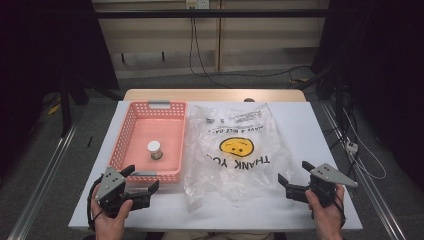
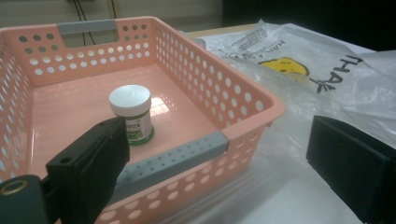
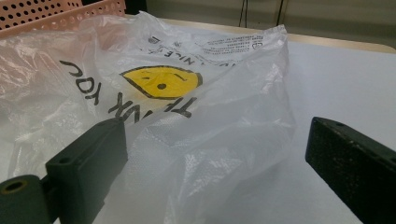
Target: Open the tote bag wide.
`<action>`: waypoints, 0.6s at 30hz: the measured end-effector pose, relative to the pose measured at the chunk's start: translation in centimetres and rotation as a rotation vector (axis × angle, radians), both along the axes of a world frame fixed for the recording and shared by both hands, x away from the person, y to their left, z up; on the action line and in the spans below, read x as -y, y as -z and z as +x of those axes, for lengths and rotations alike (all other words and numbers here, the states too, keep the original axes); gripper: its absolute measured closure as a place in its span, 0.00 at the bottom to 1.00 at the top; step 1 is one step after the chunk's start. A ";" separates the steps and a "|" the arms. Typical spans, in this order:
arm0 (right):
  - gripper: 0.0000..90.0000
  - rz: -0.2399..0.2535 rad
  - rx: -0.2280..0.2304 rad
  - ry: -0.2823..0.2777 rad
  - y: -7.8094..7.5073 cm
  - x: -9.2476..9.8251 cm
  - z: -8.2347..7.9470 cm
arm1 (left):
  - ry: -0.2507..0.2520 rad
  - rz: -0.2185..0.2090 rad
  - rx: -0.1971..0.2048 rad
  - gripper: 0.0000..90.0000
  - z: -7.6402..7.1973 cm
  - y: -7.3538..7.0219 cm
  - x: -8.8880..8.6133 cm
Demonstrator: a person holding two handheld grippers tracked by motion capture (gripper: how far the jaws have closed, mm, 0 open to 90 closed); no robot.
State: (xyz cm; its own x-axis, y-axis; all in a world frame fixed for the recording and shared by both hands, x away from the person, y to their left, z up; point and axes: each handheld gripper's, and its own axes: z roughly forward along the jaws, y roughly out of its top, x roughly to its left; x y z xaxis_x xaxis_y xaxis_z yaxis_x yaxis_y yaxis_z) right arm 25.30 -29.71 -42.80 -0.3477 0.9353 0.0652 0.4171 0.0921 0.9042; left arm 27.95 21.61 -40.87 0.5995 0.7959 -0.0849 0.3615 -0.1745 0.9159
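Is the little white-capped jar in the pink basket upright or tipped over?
Upright. The jar stands on its base on the floor of the pink basket, white cap on top and label wrapped around its side.

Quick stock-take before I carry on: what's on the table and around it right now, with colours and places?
basket: one, pink with grey handles, left half of table
jar: one, white lid, green label, upright inside the basket
plastic bag: one, clear with yellow smiley face and black lettering, lying flat right of the basket
table: one, white top
cables: several, black, on the floor beyond the table
left gripper: one, black, open, near the basket's front
right gripper: one, black, open, at the bag's right edge
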 end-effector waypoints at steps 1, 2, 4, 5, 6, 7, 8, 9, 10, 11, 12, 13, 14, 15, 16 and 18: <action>0.06 0.002 -0.002 -0.005 0.0 0.1 0.1 | -0.005 0.003 0.000 0.06 0.0 0.0 0.0; 0.06 0.001 -0.006 -0.007 0.0 0.1 0.1 | -0.007 0.007 -0.003 0.06 0.1 0.0 0.0; 0.07 -0.003 -0.017 -0.011 0.0 0.0 0.1 | -0.007 0.014 -0.007 0.06 0.2 0.0 0.0; 0.07 -0.003 -0.018 -0.014 0.0 0.1 0.1 | -0.005 0.015 -0.008 0.06 0.2 0.0 0.1; 0.07 -0.004 -0.019 -0.016 0.0 0.1 0.1 | -0.005 0.015 -0.008 0.06 0.2 0.0 0.1; 0.06 -0.002 -0.019 -0.018 0.0 0.1 0.0 | 0.004 0.013 -0.007 0.06 0.1 0.0 0.1; 0.06 0.000 -0.019 -0.020 0.0 0.1 0.0 | 0.007 0.011 -0.007 0.06 0.1 0.0 0.1; 0.05 -0.003 -0.020 -0.024 0.0 0.1 0.0 | 0.009 0.014 -0.006 0.07 0.1 0.0 0.1; 0.05 -0.007 -0.028 -0.031 0.0 0.1 0.1 | 0.012 0.017 -0.006 0.07 0.1 0.0 0.1; 0.05 -0.013 -0.035 -0.044 0.1 0.0 0.1 | 0.012 0.019 -0.006 0.07 0.1 0.0 0.1; 0.05 -0.008 -0.050 -0.055 0.1 -0.1 0.1 | 0.010 0.020 -0.009 0.07 0.1 0.0 0.1; 0.05 -0.006 -0.056 -0.068 0.1 -0.3 0.2 | 0.004 0.016 -0.011 0.07 0.1 0.0 0.1; 0.05 -0.007 -0.063 -0.076 0.1 -0.4 0.1 | 0.001 0.016 -0.011 0.07 0.1 0.0 0.1; 0.05 -0.013 -0.058 -0.083 0.0 -0.6 0.1 | -0.003 0.009 -0.012 0.07 0.1 0.0 0.1; 0.05 -0.020 -0.052 -0.089 0.0 -0.7 0.1 | -0.003 0.009 -0.012 0.07 0.1 0.0 0.1; 0.06 -0.031 -0.055 -0.081 -0.2 -0.8 0.4 | 0.006 0.011 -0.016 0.07 0.1 0.0 0.0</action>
State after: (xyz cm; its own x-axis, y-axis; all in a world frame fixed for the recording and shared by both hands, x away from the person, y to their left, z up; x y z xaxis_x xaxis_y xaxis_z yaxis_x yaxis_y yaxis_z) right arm 25.69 -28.86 -42.64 -0.4188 0.9062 0.0576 0.4565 0.1553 0.8760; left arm 28.07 21.57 -40.91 0.6031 0.7930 -0.0856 0.3752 -0.1873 0.9078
